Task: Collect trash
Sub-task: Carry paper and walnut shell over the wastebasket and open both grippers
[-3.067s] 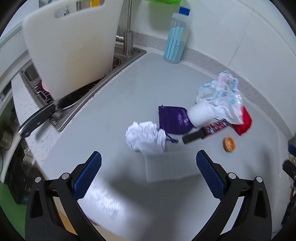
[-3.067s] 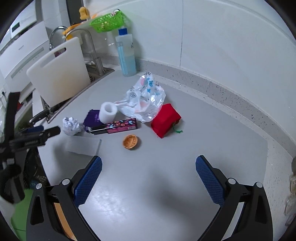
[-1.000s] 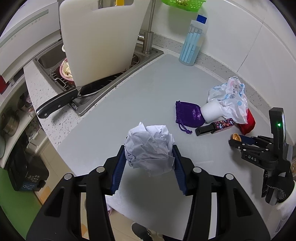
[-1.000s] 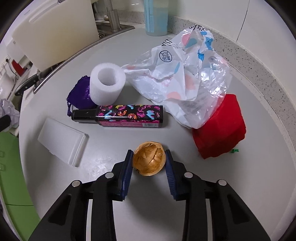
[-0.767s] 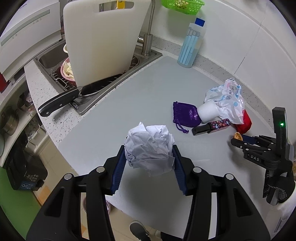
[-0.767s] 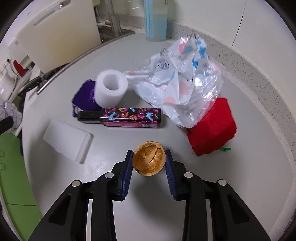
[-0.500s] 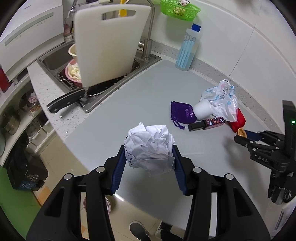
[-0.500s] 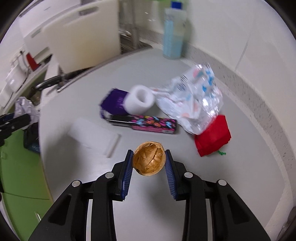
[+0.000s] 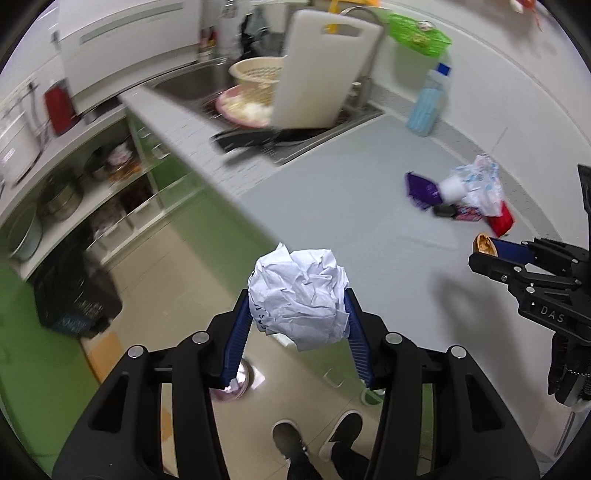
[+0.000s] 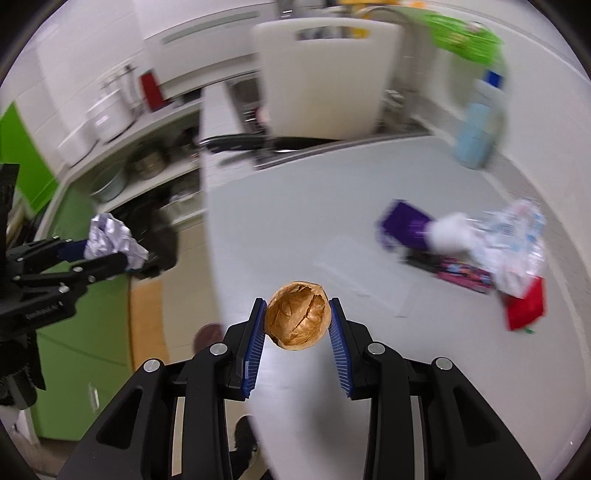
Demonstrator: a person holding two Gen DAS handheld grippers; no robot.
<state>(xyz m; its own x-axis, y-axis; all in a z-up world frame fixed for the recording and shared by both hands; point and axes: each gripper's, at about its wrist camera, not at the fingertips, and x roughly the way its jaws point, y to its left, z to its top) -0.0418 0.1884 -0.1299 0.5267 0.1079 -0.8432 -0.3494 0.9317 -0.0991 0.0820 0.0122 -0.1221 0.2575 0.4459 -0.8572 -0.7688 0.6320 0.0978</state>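
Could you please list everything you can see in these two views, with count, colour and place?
crumpled paper ball: 1, white, clamped in the left gripper, out past the counter edge
walnut shell: 1, brown, clamped in the right gripper
pouch: 1, purple, on the counter
foam roll: 1, white, beside the pouch
plastic bag: 1, clear with print, against the roll
patterned box: 1, black and pink, in front of the roll
red bag: 1, under the plastic bag
cutting board: 1, white, leaning at the sink
bottle: 1, blue, by the wall
basket: 1, green, above the sink
shoes: 2, dark, on the floor
left gripper: black, blue pads, shut
right gripper: same, shut
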